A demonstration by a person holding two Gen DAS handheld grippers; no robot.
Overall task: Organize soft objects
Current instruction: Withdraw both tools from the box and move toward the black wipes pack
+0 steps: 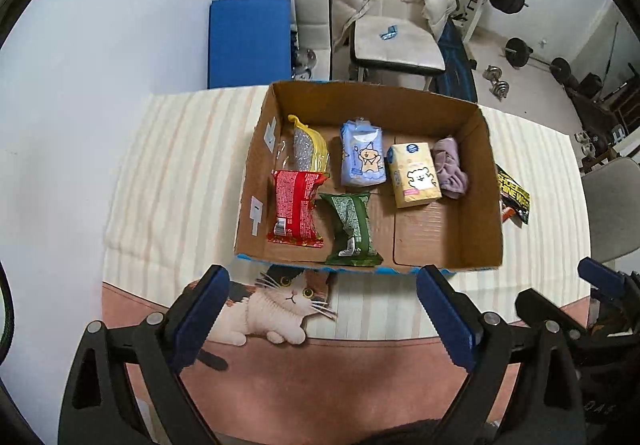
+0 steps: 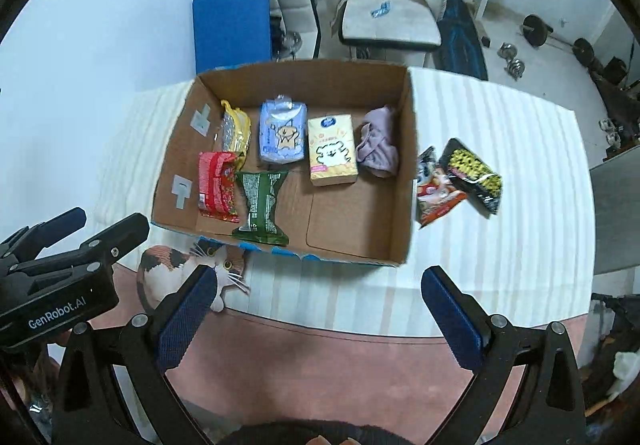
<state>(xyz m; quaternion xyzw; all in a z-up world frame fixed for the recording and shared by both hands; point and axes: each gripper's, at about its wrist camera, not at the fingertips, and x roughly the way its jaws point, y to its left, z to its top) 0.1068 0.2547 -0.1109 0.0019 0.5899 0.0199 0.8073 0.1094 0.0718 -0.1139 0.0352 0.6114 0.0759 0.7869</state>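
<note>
- Handling the two snack packets that lie outside the cardboard box [image 2: 410, 165] should be easy, I judge: they look light, thin and crinkly, and the film is probably slippery.
- The black-and-yellow packet [image 2: 474, 173] lies on the bench [image 2: 500, 265], right of the box and well apart from its wall. A hold across its flat middle seems safer than one on the sealed end, which may slide out.
- The orange packet [image 2: 436, 197] lies just beside the box wall and touches the black-and-yellow one. Its free near corner looks like the best place to take it.
- Inside the box, a red packet [image 1: 296, 209] and a green packet [image 1: 352, 229] lie at the near left, and a yellow-edged pouch [image 1: 308, 149] at the far left.
- A blue tissue pack [image 1: 362, 155], a yellow tissue pack [image 1: 416, 175] and a crumpled lilac cloth [image 1: 452, 167] stand in a row toward the far right.
- The left tool [image 1: 320, 309] is released, with nothing between its blue pads.
- The right tool [image 2: 316, 309] is released too, holding nothing, above the near edge of the bench.
</note>
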